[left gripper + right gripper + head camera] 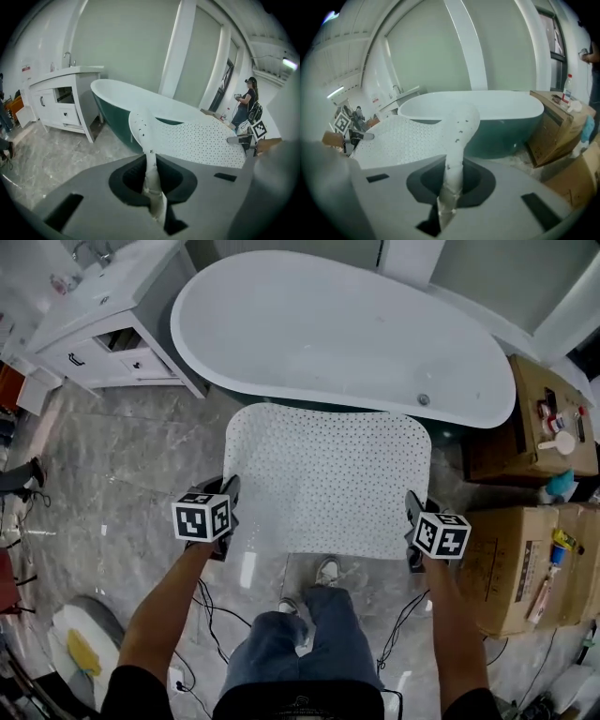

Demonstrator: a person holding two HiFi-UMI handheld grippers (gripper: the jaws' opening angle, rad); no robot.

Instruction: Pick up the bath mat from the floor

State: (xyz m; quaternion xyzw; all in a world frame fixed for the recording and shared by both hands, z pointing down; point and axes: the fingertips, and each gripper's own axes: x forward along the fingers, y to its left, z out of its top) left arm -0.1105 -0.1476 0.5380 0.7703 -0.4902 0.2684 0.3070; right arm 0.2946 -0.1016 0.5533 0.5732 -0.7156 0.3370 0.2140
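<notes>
The white perforated bath mat (328, 474) hangs stretched out flat in the air in front of the bathtub, off the floor. My left gripper (229, 512) is shut on its near left corner, and my right gripper (412, 526) is shut on its near right corner. In the left gripper view the mat's edge (150, 173) is pinched between the closed jaws and the sheet (197, 140) spreads away to the right. In the right gripper view the mat's corner (454, 173) is clamped the same way, with the sheet (403, 140) running off to the left.
A white freestanding bathtub (337, 334) with a green outside stands just beyond the mat. A white vanity cabinet (103, 334) is at far left. Cardboard boxes (534, 521) with bottles stand at right. Cables (211, 610) trail on the marble floor by my feet. Another person (247, 101) stands far off.
</notes>
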